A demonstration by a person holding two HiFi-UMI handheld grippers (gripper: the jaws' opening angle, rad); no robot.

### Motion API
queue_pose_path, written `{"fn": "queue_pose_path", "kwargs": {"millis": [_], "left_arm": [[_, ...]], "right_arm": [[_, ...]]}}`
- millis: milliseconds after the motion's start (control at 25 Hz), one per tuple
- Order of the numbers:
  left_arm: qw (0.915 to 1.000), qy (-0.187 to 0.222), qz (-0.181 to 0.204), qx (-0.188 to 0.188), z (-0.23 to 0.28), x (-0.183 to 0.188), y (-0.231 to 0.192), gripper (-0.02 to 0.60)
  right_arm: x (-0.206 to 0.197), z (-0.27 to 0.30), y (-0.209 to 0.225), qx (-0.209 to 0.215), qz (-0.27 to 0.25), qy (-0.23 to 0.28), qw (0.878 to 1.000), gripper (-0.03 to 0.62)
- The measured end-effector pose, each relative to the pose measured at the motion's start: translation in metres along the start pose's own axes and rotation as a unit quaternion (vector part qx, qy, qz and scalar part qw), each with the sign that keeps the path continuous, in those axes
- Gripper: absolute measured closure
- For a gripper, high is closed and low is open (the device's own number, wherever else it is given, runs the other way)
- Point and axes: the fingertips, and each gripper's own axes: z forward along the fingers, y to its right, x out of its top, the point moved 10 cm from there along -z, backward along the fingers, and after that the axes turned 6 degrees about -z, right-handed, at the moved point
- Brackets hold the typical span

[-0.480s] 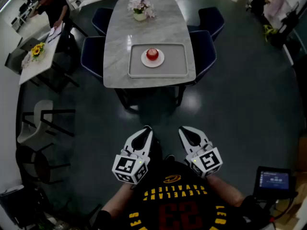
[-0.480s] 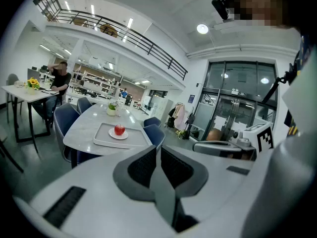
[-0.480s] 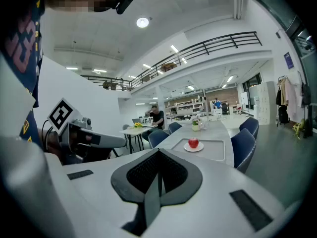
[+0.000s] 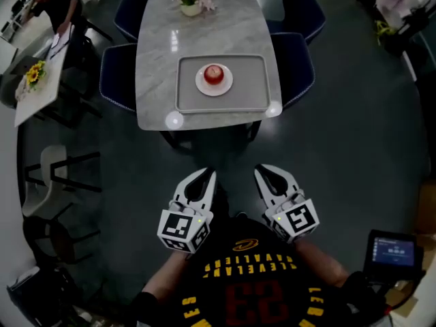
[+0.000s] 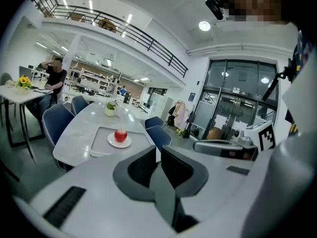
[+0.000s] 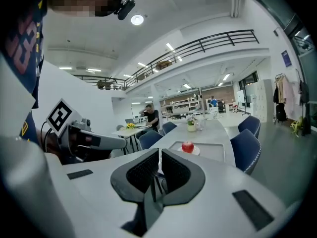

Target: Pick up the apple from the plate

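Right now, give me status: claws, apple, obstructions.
Left claw and right claw shut, empty, well short of the table. Apple on plate in tray, untouched. Only bare floor between; chairs tucked at the sides.

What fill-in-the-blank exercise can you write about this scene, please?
1. The red apple sits on a small round white ____.
2. That dish lies in a grey rectangular ____ on the grey marble table.
3. The left tool and the right tool hang over the dark ____, short of the table.
Missing words: plate, tray, floor.
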Motion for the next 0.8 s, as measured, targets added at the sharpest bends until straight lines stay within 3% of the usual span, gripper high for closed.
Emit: {"fn": "queue_pose_path", "kwargs": {"millis": [320, 560, 800], "left_arm": [[0.9995, -0.030, -0.001, -0.002, 0.055, 0.045, -0.062, 0.549], [0.9967, -0.081, -0.006, -0.006, 0.088, 0.059, -0.117, 0.549], [0.9917, -0.110, -0.060, -0.030, 0.116, 0.074, -0.164, 0.549]], "right_arm": [[0.012, 0.074, 0.034, -0.017, 0.044, -0.040, 0.998, 0.586], [0.012, 0.129, 0.046, -0.017, 0.057, -0.077, 0.995, 0.585], [0.012, 0.168, 0.058, -0.042, 0.101, -0.092, 0.990, 0.563]]}}
